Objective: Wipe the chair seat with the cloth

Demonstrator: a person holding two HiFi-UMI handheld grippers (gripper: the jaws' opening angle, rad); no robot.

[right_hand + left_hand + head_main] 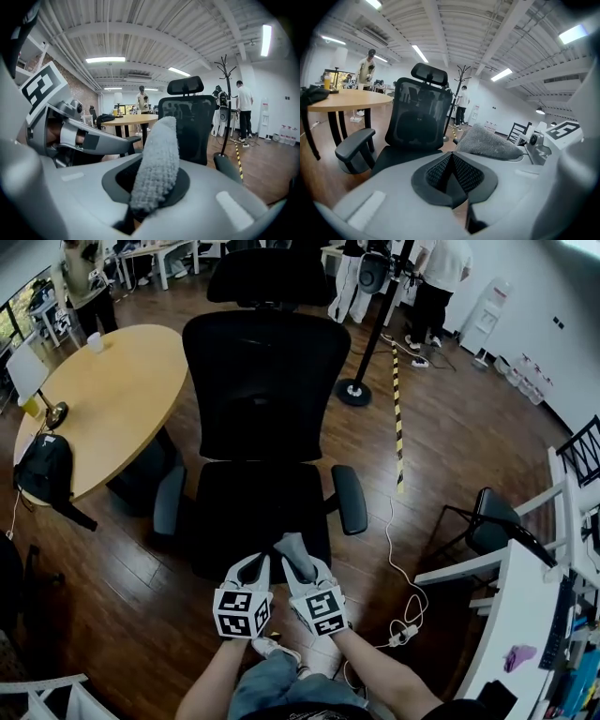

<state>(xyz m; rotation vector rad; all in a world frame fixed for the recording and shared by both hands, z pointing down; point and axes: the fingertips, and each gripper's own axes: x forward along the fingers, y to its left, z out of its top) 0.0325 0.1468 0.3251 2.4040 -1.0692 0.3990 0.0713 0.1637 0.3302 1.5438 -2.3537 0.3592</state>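
A black mesh office chair [265,390] faces me, its dark seat [239,512] just beyond both grippers. My right gripper [307,568] is shut on a folded grey cloth [294,549], which sticks up and forward between its jaws over the seat's front edge; in the right gripper view the cloth [157,161] fills the middle. My left gripper [251,568] hangs beside it at the seat's front edge, jaws shut with nothing between them [450,174]. The left gripper view shows the cloth [487,142] to its right and the chair back [419,117] ahead.
A round wooden table [108,399] with a black bag [42,470] stands left of the chair. A coat-stand base [354,392] and striped floor tape [397,418] lie behind right. A white desk [525,615] and a cable with a power strip [405,632] are at right. People stand at the back.
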